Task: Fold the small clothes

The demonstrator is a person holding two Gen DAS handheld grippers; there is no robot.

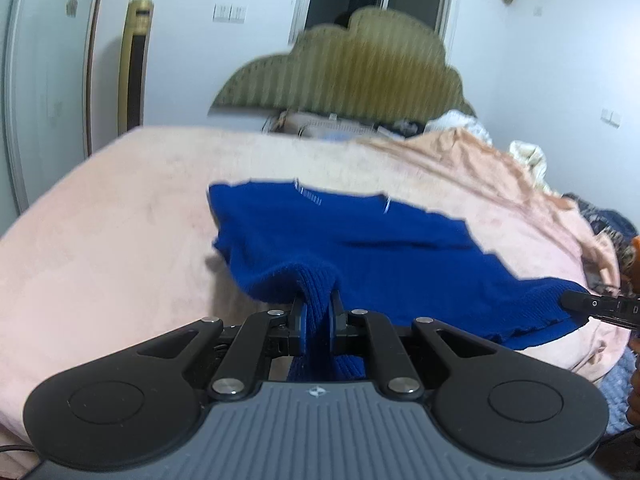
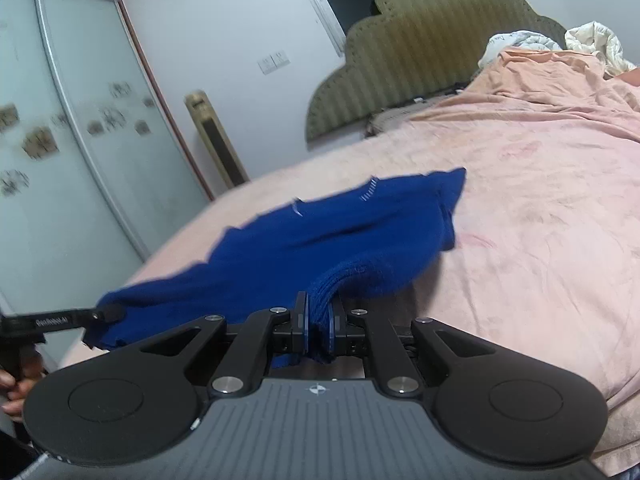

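At far left stands a wardrobe (image 2: 60, 120) with pale sliding doors, and next to it a tall gold unit (image 2: 216, 140) against the wall. The left gripper (image 1: 318, 316) is clenched on a bunched fold of the blue knit (image 1: 340, 240), its ribbed hem pinched between the pads. The knit spreads across the pink blanket (image 1: 100, 220) on the bed, its near edge lifted off the blanket between the two tools. Behind it rises the olive headboard (image 1: 360, 68). Further right the right gripper (image 2: 319, 320) is likewise clamped on another fold of the same hem. At far right lie crumpled white bedclothes (image 2: 592, 44) by the headboard.
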